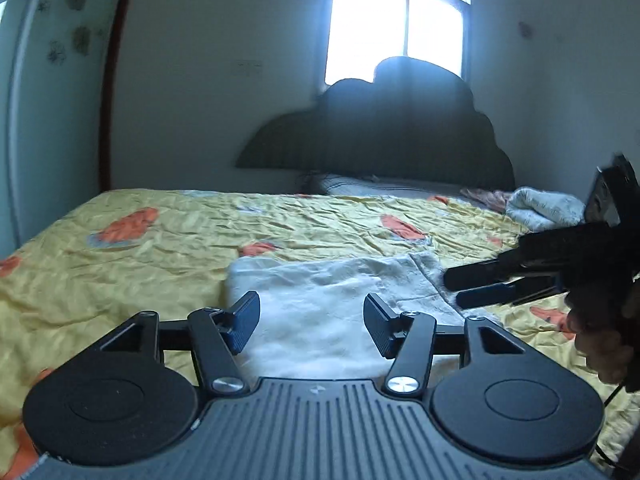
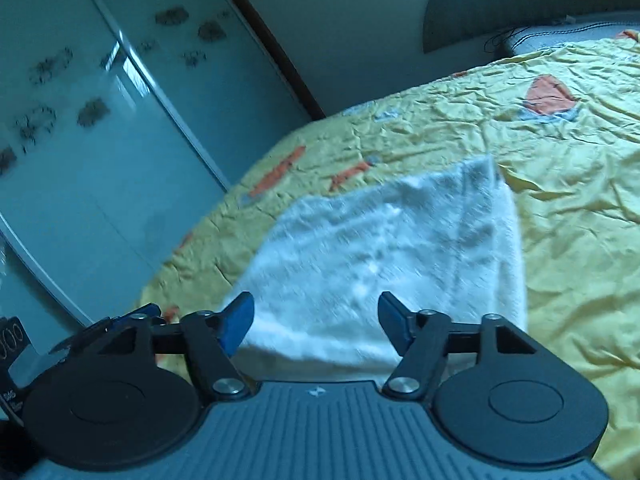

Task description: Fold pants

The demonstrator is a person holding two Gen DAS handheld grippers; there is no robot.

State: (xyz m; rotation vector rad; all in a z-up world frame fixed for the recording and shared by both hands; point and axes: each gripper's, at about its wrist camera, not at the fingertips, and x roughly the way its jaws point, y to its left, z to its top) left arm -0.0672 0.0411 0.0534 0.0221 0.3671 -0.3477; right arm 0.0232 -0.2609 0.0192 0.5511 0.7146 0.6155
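Observation:
The pants (image 1: 320, 280) are white, soft cloth, folded into a flat oblong on the yellow bedcover (image 1: 160, 256). My left gripper (image 1: 312, 316) hovers just above their near edge, open, with nothing between its blue pads. From the right, my right gripper (image 1: 454, 289) reaches in beside the pants' right edge, its two fingers apart. The right wrist view has the pants (image 2: 380, 248) straight ahead and blurred, with the right gripper (image 2: 315, 312) open over their near end, holding nothing. A bit of the left gripper (image 2: 128, 318) peeks in at the lower left.
A dark scalloped headboard (image 1: 380, 136) and a pillow (image 1: 380, 186) stand at the bed's far end under a bright window. A crumpled pale cloth (image 1: 540, 204) lies at the far right. Glass wardrobe doors (image 2: 100, 120) run along the bed's left side.

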